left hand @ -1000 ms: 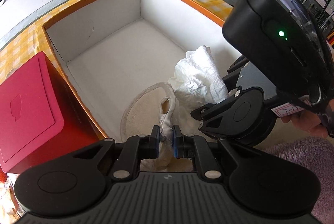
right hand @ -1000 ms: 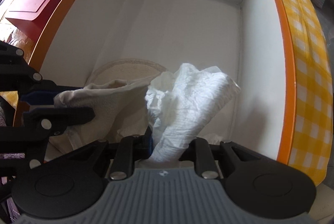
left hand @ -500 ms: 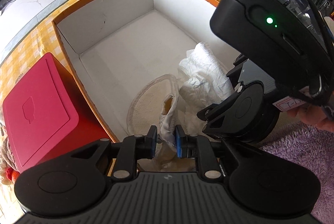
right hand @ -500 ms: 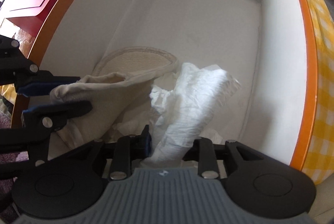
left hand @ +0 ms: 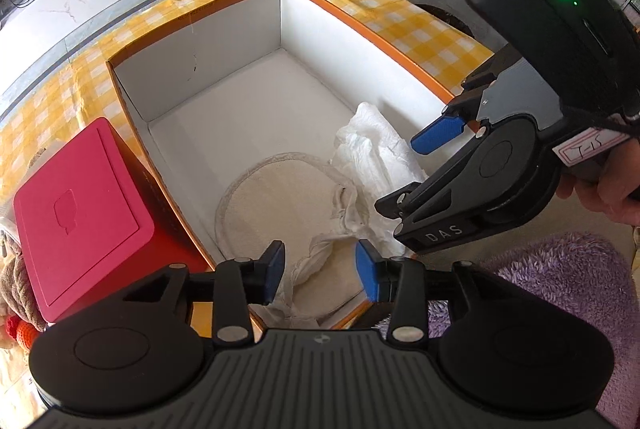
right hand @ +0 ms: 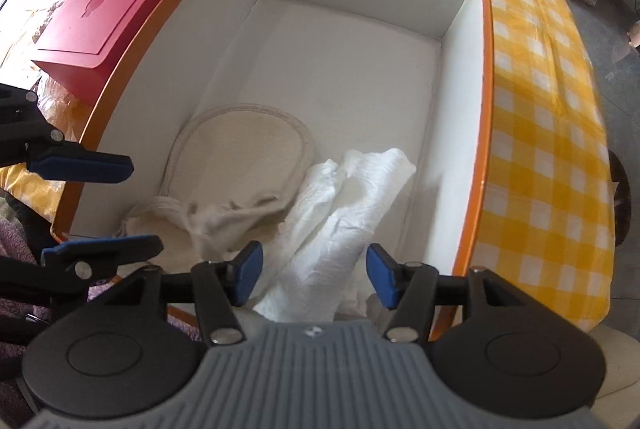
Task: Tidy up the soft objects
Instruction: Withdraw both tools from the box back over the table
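A large open box [left hand: 224, 41] with orange rims and white inner walls sits on a table covered in a yellow and white checked cloth [left hand: 400, 17]. Two soft items lie on the box floor at its near end. A round cream cloth pad [left hand: 276, 189], with a loose crumpled edge trailing toward the near wall, lies at the near left corner of the box. A crumpled white cloth [left hand: 372, 153] lies just beside it on the right, along the right wall; the two touch where their folds meet.

The left gripper [left hand: 320, 269] hangs above the near rim of the box, pointing steeply down. Its jaws have just been opening, and its blue pads [left hand: 276, 265] stand apart with the cream pad's loose edge below the gap, not pressed by either pad. The right gripper [right hand: 314, 277] hangs above the white cloth at the near right corner, pointing almost straight down. Its jaws have also just been opening; the white cloth lies beneath the gap and neither pad presses on it. A person's hand [left hand: 608, 189] grips the right gripper's handle.

A red box [left hand: 80, 213] with a lid stands on the table against the outside of the large box's left wall. A fluffy purple fabric [left hand: 560, 277] lies off the near right corner of the box.
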Available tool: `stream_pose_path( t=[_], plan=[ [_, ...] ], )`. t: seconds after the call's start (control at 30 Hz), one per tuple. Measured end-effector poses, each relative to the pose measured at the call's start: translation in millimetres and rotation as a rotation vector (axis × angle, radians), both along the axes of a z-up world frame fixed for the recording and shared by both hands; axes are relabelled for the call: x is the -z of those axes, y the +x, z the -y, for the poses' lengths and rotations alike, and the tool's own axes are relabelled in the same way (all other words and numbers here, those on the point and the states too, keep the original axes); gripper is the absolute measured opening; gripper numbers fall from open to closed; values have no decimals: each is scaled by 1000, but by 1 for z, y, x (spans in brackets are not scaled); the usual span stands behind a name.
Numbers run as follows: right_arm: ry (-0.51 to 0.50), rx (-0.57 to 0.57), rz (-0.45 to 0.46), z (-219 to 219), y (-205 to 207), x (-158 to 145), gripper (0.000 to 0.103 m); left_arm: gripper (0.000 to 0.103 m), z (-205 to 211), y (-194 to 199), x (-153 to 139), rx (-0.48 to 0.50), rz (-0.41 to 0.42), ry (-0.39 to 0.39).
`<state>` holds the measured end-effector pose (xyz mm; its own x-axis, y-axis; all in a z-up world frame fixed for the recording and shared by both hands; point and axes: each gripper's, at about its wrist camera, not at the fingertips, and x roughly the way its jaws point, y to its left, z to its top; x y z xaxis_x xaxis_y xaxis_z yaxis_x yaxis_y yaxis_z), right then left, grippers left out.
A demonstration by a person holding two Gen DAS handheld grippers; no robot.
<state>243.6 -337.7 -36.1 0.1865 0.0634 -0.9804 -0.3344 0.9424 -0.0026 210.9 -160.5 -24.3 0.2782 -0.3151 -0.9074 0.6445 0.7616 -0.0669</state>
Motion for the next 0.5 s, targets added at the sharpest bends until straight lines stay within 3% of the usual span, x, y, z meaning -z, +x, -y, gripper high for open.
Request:
stream_pose_path(
  t=[0.3, 0.5],
  plan=[
    [-56, -9, 114, -4, -36, -38, 67, 47, -17, -33, -40, -29, 89, -55],
    [-13, 12, 230, -11, -70, -67, 68, 47, -41, -62, -65, -97, 179, -94]
  ],
)
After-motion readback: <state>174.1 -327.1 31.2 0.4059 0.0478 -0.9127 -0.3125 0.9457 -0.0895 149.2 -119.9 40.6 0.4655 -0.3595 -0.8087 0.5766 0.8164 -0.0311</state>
